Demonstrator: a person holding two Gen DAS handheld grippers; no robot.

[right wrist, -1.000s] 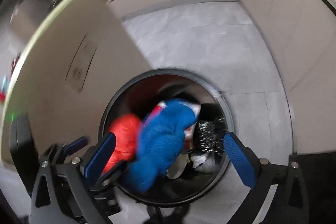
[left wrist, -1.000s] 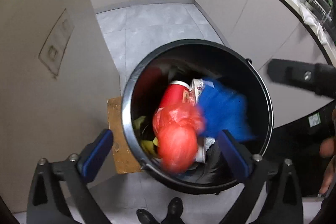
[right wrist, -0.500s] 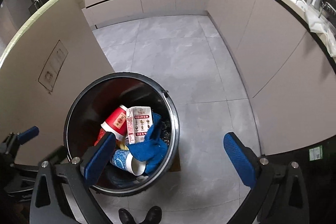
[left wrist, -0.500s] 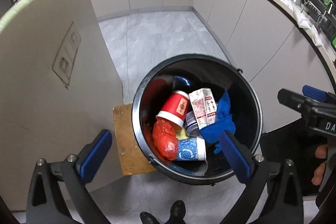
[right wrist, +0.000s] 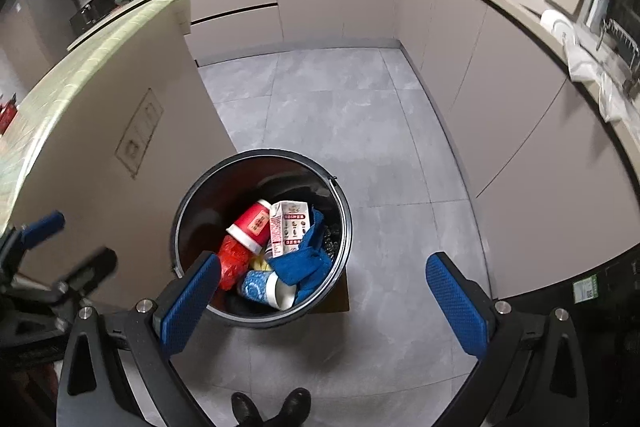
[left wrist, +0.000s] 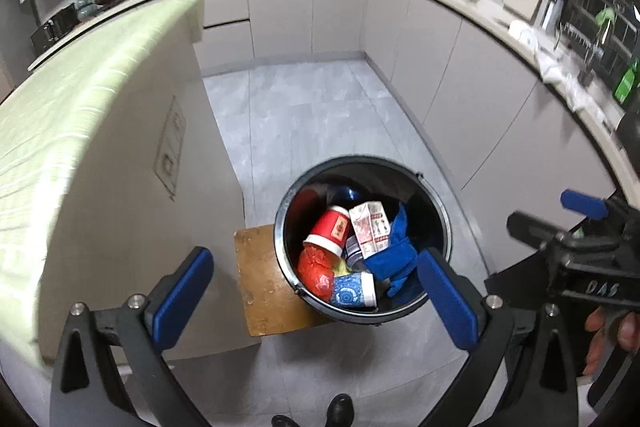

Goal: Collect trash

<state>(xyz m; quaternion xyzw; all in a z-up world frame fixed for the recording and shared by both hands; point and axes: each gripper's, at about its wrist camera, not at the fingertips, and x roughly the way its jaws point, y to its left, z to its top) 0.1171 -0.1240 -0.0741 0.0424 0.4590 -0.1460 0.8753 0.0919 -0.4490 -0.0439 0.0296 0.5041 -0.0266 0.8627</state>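
Note:
A black round trash bin [left wrist: 440, 215] [right wrist: 184, 211] stands on the floor, on a wooden board [left wrist: 268, 291]. Inside lie a red paper cup [left wrist: 330, 231] [right wrist: 252, 225], a white carton [left wrist: 370, 229] [right wrist: 288, 227], a blue cloth [left wrist: 394, 257] [right wrist: 304, 261], a red plastic bag [left wrist: 316, 269] [right wrist: 232, 259] and a blue patterned cup [left wrist: 352, 289] [right wrist: 258, 287]. My left gripper [left wrist: 316, 291] hangs open and empty above the bin. My right gripper [right wrist: 324, 297] is open and empty too, up over the bin's right side.
A beige island cabinet [left wrist: 104, 195] [right wrist: 100, 131] rises just left of the bin. Cabinets under a curved counter [left wrist: 460, 67] [right wrist: 500, 75] line the back and right. Grey tiled floor [right wrist: 340, 115] stretches beyond the bin. A person's shoes [right wrist: 272, 407] are at the bottom edge.
The red bag and blue cloth have dropped out of the open grippers and settled in the bin. Both grippers have risen well above it.

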